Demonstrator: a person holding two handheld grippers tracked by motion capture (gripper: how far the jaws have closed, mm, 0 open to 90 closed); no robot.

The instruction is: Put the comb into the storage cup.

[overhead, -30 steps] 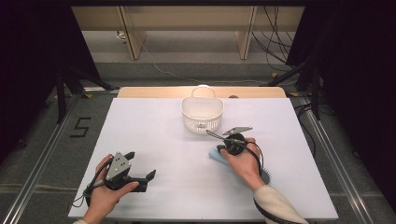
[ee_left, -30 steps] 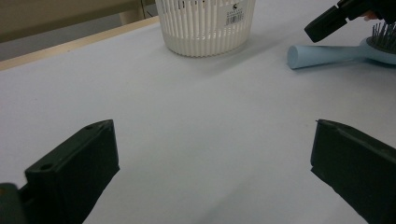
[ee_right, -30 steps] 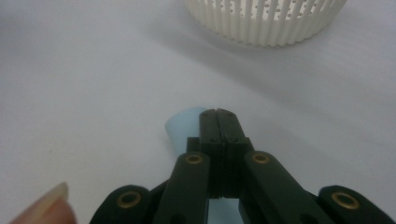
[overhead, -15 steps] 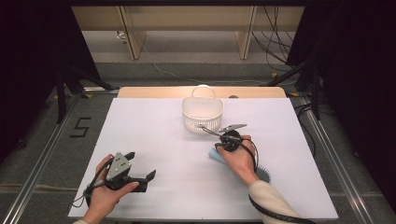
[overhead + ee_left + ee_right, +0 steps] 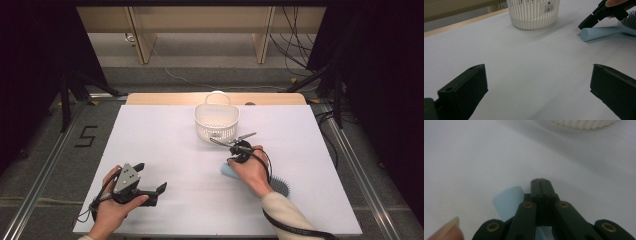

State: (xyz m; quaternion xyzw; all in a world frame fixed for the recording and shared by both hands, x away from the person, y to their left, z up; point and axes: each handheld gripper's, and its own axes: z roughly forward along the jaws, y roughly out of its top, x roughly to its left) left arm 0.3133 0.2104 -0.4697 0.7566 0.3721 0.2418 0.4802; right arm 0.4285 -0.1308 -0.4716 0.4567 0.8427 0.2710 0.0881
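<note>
Right gripper (image 5: 231, 146) edges nearer, jaws clenched above hairbrush (image 5: 599, 32) handle; left gripper (image 5: 150, 190) released. Open jaws before lowering squarely onto handle.

One white slatted plastic basket (image 5: 216, 122) with a loop handle on the white tabletop (image 5: 165, 145). One light-blue plastic hairbrush (image 5: 609, 31) with dark bristles. Two black two-jaw handheld tools: left tool (image 5: 150, 192), right tool (image 5: 235, 145). Two hands (image 5: 252, 172) hold them. One dark "5" marking (image 5: 86, 136) on the floor.
</note>
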